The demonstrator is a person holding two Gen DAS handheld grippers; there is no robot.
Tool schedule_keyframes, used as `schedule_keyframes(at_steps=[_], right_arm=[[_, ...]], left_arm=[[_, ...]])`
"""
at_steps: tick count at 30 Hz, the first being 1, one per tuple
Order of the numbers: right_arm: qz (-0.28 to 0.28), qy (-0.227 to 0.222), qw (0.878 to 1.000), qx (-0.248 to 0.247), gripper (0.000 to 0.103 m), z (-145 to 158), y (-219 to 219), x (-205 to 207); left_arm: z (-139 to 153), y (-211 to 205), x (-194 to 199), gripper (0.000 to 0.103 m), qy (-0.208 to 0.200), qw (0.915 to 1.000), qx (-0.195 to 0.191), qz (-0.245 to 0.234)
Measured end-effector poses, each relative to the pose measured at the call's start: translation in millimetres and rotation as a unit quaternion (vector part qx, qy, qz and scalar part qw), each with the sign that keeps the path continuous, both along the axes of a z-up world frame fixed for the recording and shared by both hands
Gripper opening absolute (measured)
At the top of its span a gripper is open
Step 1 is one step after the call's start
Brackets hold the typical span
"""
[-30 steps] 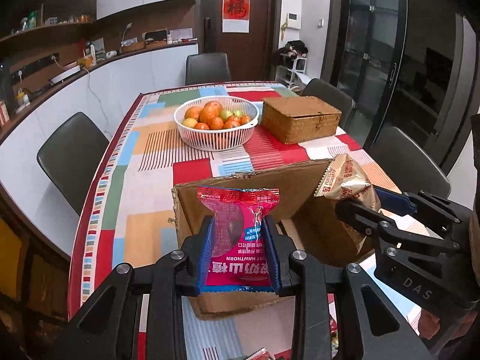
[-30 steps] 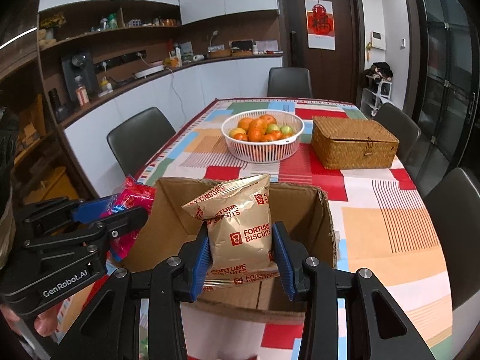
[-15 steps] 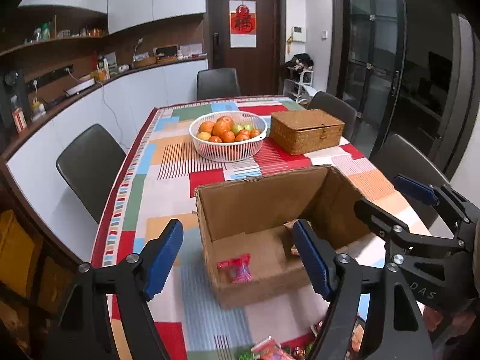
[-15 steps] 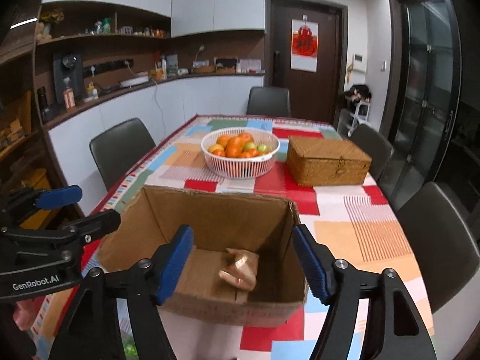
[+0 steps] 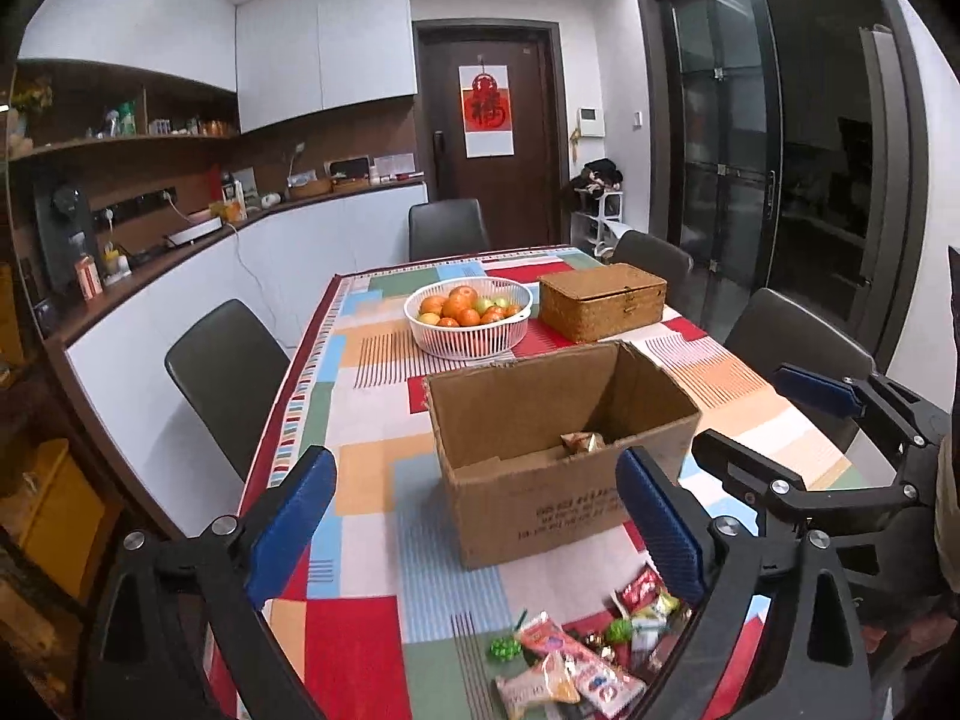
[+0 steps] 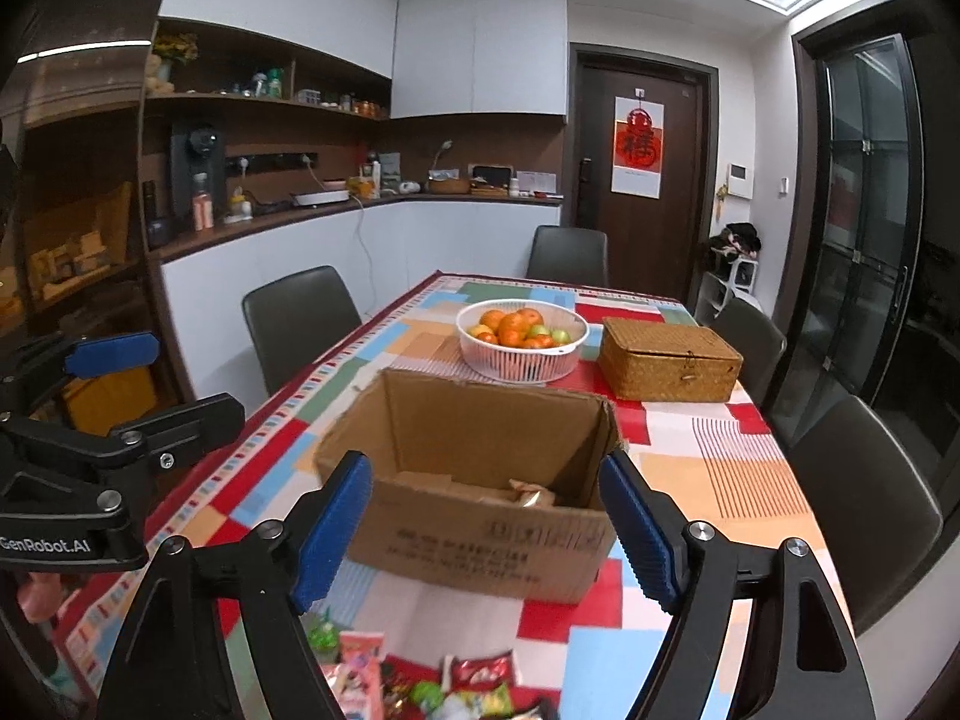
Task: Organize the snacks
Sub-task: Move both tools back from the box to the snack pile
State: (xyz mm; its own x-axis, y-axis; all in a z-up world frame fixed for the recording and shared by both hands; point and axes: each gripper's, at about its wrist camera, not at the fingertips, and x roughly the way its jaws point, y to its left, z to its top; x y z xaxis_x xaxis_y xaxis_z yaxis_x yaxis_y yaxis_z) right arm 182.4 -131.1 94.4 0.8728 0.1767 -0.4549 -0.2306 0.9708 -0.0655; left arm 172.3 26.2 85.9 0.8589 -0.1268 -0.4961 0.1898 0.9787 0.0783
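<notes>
An open cardboard box (image 5: pixel 540 480) (image 6: pixel 480 516) stands on the patchwork tablecloth. A gold biscuit packet (image 5: pixel 581 441) (image 6: pixel 531 495) lies inside it; the red packet is hidden by the box wall. My left gripper (image 5: pixel 474 531) is open and empty, held above and in front of the box. My right gripper (image 6: pixel 483 531) is open and empty, also in front of the box. A pile of loose snack packets (image 5: pixel 576 654) (image 6: pixel 420 684) lies on the table's near edge below both grippers.
A white basket of oranges (image 5: pixel 468 324) (image 6: pixel 522 339) and a wicker box (image 5: pixel 603 300) (image 6: pixel 669 360) stand behind the cardboard box. Dark chairs (image 5: pixel 225 372) (image 6: pixel 858 492) line both sides of the table. A counter (image 6: pixel 360 204) runs along the left wall.
Both grippers opened and dropped their packets, red and gold, into the box. They then drew back and up, bringing the snack pile into view.
</notes>
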Motion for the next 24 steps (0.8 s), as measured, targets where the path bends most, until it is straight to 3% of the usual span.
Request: schedule_keyframes(at_steps=[7,12,24], right_arm=[[0.016,-0.004,1.000,-0.009,0.078,-4,8,-41],[0.027,-0.002,0.999,-0.017,0.078,-12,14,-63],[0.038,0.070,0.995,-0.059,0.078,-61,17,-77]], left_arm=[[-12,9,-38,0.099,0.005,0.9999,-0.014,-0.007],[-26,14,-61,0.100,0.011,0.9999,-0.001,-0.001],[-85,20,-83,0.100,0.077,0.9955,0.053,0.013]])
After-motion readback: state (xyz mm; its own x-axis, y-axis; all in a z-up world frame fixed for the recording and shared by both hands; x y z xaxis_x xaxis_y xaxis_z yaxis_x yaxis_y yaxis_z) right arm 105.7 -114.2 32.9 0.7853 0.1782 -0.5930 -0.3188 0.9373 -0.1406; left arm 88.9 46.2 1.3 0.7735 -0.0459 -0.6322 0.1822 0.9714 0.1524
